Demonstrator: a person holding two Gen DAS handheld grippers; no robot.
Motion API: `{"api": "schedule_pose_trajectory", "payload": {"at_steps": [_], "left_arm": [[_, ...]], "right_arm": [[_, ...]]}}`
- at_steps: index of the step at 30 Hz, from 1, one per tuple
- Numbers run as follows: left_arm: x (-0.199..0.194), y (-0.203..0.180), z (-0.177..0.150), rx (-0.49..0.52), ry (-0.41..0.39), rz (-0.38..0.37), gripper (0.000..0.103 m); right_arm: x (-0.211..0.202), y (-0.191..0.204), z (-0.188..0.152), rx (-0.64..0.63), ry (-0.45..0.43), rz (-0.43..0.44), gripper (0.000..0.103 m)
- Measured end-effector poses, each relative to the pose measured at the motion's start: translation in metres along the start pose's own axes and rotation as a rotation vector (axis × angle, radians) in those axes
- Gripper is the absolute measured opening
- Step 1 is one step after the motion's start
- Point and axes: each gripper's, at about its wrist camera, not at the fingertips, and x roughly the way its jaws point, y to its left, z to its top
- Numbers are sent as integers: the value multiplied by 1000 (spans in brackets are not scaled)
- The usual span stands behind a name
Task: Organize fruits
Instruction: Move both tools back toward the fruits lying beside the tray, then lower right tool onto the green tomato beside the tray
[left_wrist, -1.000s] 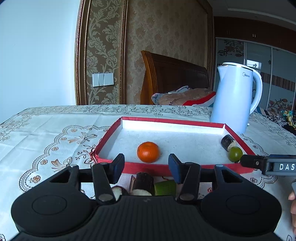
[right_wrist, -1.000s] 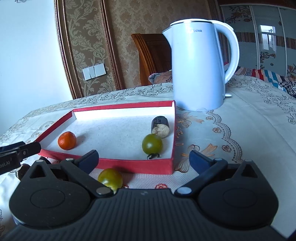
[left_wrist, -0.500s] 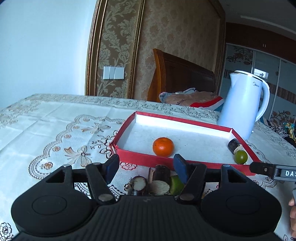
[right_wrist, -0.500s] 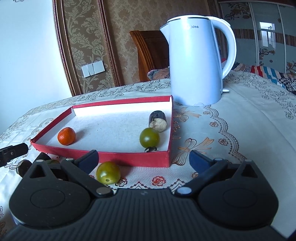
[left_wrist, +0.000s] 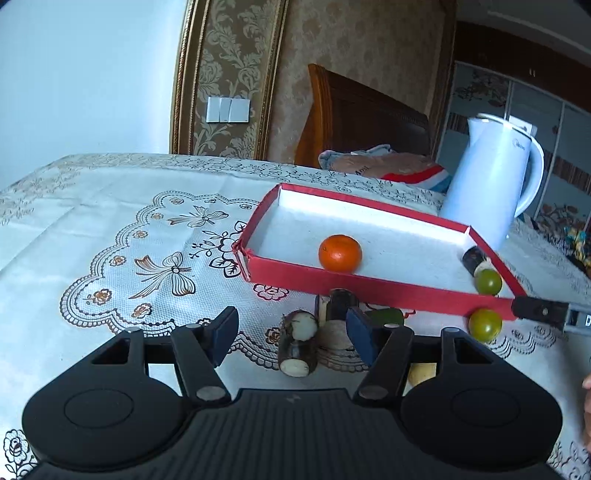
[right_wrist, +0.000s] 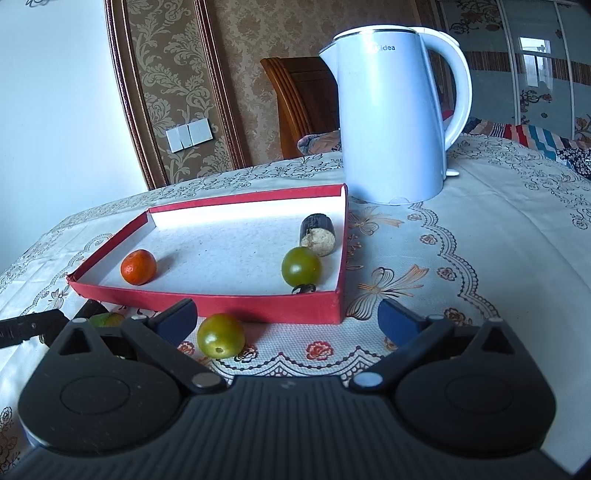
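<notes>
My left hand-held gripper (left_wrist: 291, 338) gapes wide, its finger (left_wrist: 360, 338) hiding part of the cane pieces (left_wrist: 297, 341); my right hand-held gripper (right_wrist: 288, 323) gapes wide beside a half-hidden green fruit (right_wrist: 107, 319).

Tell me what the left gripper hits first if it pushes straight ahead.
Probably the cut sugarcane pieces lying on the tablecloth just ahead between the open jaws of the left gripper; the red tray stands behind them. Depth is hard to judge.

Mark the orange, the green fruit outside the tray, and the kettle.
orange (left_wrist: 340, 253): left wrist view, middle of its skin.
green fruit outside the tray (right_wrist: 220, 335): right wrist view, its front.
kettle (right_wrist: 391, 122): right wrist view, body.
</notes>
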Motion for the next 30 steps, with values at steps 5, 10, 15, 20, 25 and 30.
{"api": "schedule_pose_trajectory", "payload": {"at_steps": [5, 10, 15, 20, 25, 30], "left_arm": [[8, -5, -2, 37, 40, 27, 64], [17, -8, -5, 55, 89, 45, 64], [17, -9, -6, 59, 93, 47, 64], [17, -8, -5, 60, 92, 47, 64], [18, -13, -5, 92, 93, 29, 64], [22, -17, -7, 114, 116, 30, 64]], "right_arm": [[1, 0, 0, -3, 5, 0, 103], [2, 1, -1, -7, 9, -2, 103], [3, 2, -1, -10, 16, -3, 103], [3, 2, -1, -11, 19, -6, 103], [4, 3, -2, -15, 25, -5, 103], [5, 6, -3, -37, 39, 3, 103]]}}
